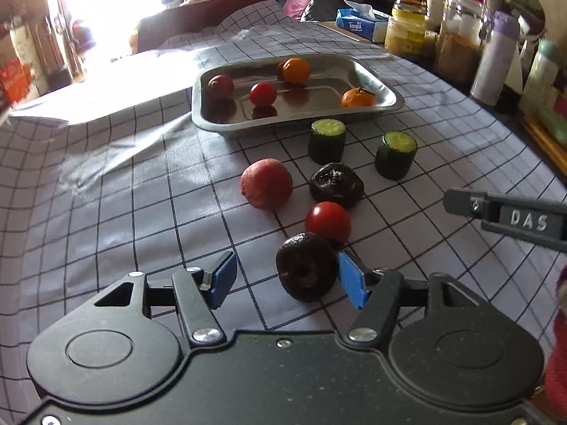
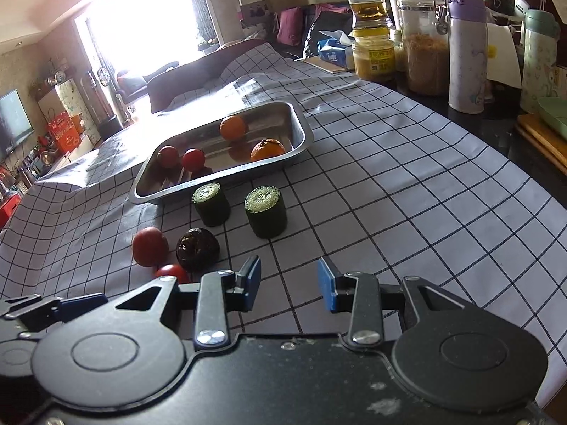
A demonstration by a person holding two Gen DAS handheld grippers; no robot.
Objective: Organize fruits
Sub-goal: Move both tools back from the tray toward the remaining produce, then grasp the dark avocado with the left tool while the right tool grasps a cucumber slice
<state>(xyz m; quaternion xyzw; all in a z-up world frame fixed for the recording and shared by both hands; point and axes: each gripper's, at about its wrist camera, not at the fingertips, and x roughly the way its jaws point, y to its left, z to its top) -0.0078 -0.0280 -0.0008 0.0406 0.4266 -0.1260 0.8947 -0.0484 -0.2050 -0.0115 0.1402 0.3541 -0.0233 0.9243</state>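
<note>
A steel tray point(image 1: 384, 86) point(image 2: 301, 124) holds two oranges point(image 1: 296, 69) point(image 1: 358, 98) and two red tomatoes point(image 1: 263, 94). On the checked cloth in front lie a pink-red fruit point(image 1: 266, 183) point(image 2: 150, 246), a red tomato point(image 1: 328, 221) point(image 2: 173, 272), two dark wrinkled fruits point(image 1: 336, 185) point(image 1: 306, 271) and two cucumber pieces point(image 1: 326, 141) point(image 1: 395, 154). My left gripper point(image 1: 287, 276) is open, with the nearer dark fruit between its blue pads, touching the right pad point(image 1: 349, 279). My right gripper point(image 2: 288, 279) is open and empty over the cloth; its finger shows in the left wrist view point(image 1: 510, 217).
Jars point(image 2: 423, 42), bottles point(image 2: 466, 53), a tissue box point(image 2: 333, 51) and a mirror stand along the right edge of the table. A chair back point(image 1: 198, 24) stands beyond the far edge. A wooden board point(image 2: 542, 138) lies at the right.
</note>
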